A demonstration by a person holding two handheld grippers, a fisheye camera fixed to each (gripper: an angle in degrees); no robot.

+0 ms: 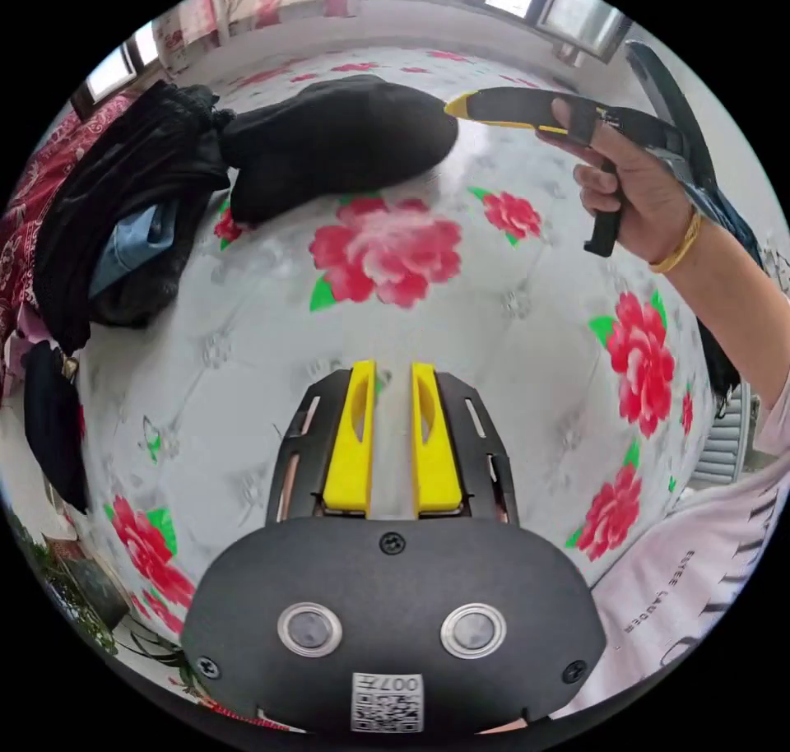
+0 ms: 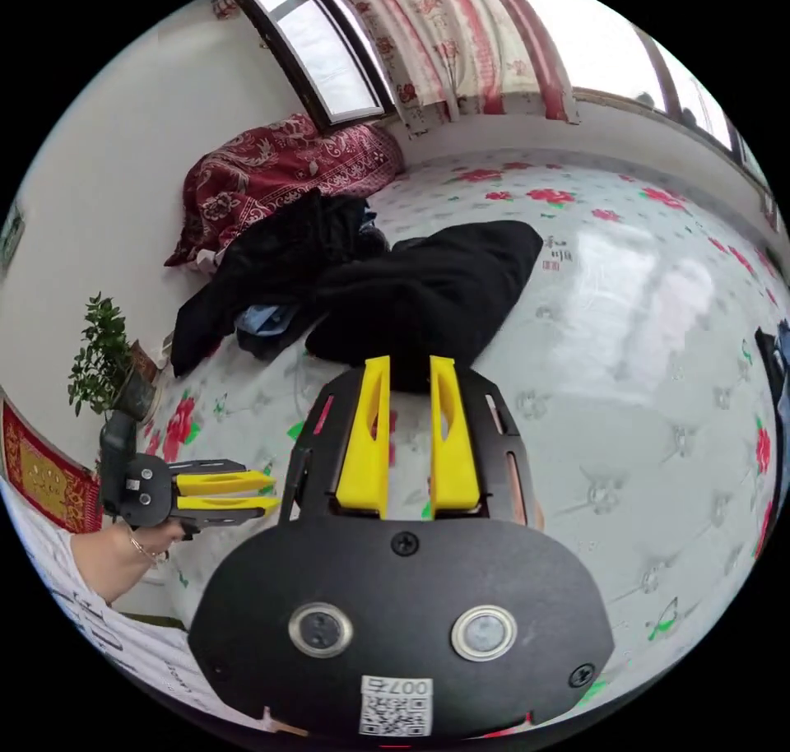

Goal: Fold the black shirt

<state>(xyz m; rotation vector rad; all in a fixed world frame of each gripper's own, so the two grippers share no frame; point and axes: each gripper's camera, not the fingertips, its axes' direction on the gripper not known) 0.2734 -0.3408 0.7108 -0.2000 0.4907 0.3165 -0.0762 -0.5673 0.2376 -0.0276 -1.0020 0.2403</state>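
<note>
The black shirt (image 1: 337, 147) is lying bunched on the flowered bed (image 1: 510, 308), just beside a heap of dark clothes (image 1: 123, 209). Both the left gripper (image 1: 393, 373) and right gripper (image 2: 409, 369) are hovering near the shirt, jaws slightly apart, gripping nothing.

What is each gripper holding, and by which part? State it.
Nothing is held. The left gripper and right gripper have a small gap between their jaws with no cloth in it; the black shirt lies loose on the bed.
</note>
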